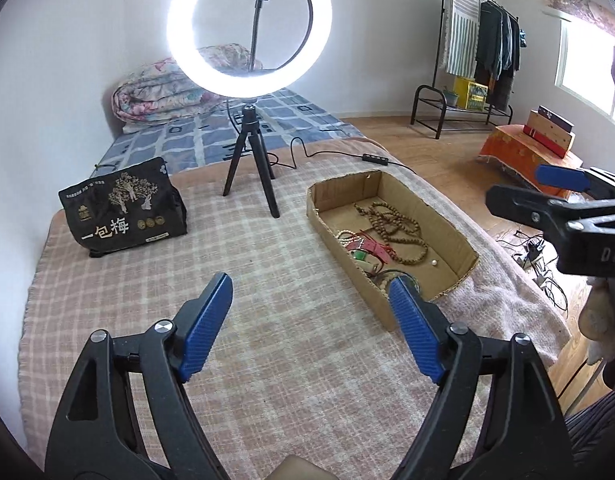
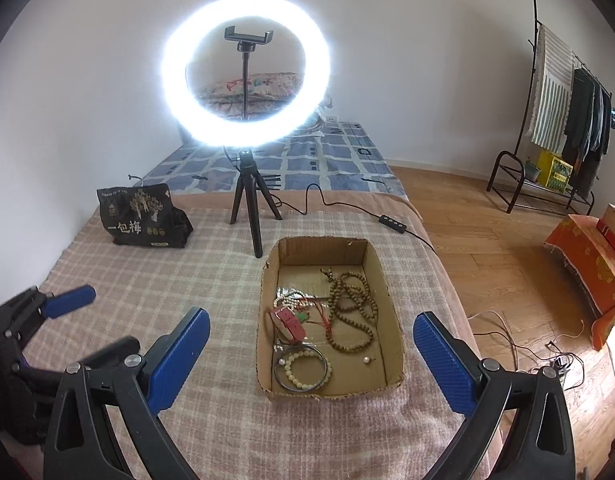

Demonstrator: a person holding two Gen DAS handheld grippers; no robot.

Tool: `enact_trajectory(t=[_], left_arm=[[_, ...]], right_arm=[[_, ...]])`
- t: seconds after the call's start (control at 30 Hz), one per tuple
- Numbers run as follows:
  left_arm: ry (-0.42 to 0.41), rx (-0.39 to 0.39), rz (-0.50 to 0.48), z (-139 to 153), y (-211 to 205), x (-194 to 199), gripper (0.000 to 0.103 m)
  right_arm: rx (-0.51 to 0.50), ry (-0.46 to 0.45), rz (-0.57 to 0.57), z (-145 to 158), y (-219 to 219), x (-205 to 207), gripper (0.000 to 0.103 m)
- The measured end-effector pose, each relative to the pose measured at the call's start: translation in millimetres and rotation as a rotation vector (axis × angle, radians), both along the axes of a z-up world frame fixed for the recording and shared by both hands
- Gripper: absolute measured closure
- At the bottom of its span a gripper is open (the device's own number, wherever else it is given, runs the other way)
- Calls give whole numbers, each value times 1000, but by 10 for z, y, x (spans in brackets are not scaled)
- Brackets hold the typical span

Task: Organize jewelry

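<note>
While both claws hang above the checked blanket [image 2: 147,280] on the bed, neither has anything between its blue pads: the left claw [image 1: 309,304] stands wide apart over bare blanket just beside the near corner of the cardboard box [image 2: 391,300], and the right claw [image 2: 311,336] is spread just as wide with the box framed between its fingers, touching nothing. The jewelry already lies inside the shallow, open-topped box, which suits sorting, since low walls keep loose pieces from rolling off while leaving them reachable from above. A long string of brown wooden beads [image 2: 351,308] is heaped toward the far middle, a red and green charm bundle [image 2: 289,322] sits by the left wall, a pale bead bracelet [image 2: 301,368] rests inside a dark bangle [image 2: 325,364] at the near end, and a small loose pearl [image 2: 365,359] lies apart near the right wall. A lit ring light on a tripod [image 2: 245,80] stands beyond the box, probably to brighten the work area, and a black snack bag [image 2: 143,216] sits well apart to the left. Judging by how everything is gathered in the box and both claws are empty and clear, the tidying looks close to finished or between steps.
</note>
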State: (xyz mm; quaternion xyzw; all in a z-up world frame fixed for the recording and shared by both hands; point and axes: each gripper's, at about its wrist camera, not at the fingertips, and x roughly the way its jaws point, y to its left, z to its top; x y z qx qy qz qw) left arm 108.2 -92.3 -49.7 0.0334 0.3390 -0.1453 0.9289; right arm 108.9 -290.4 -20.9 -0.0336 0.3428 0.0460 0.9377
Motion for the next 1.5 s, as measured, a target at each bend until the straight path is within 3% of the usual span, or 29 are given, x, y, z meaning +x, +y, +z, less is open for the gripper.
enact_trajectory(t=[0.37,0.47,0.77,1.5], left_arm=[[-52,23,32,104,70,-125,17],[-71,38,29,157,64,-165,7],[-154,55,37,328,40,-348,0],[-109,21,29,328,22,-360,0]], right_arm=[[14,-1,-25,-151,-63,-171,0],[5,-12,-33,-168,-70,-202,0],[0,-28,-81,-202,-141,-189,0],[-7,-40,-99,-217,-151,-182,0]])
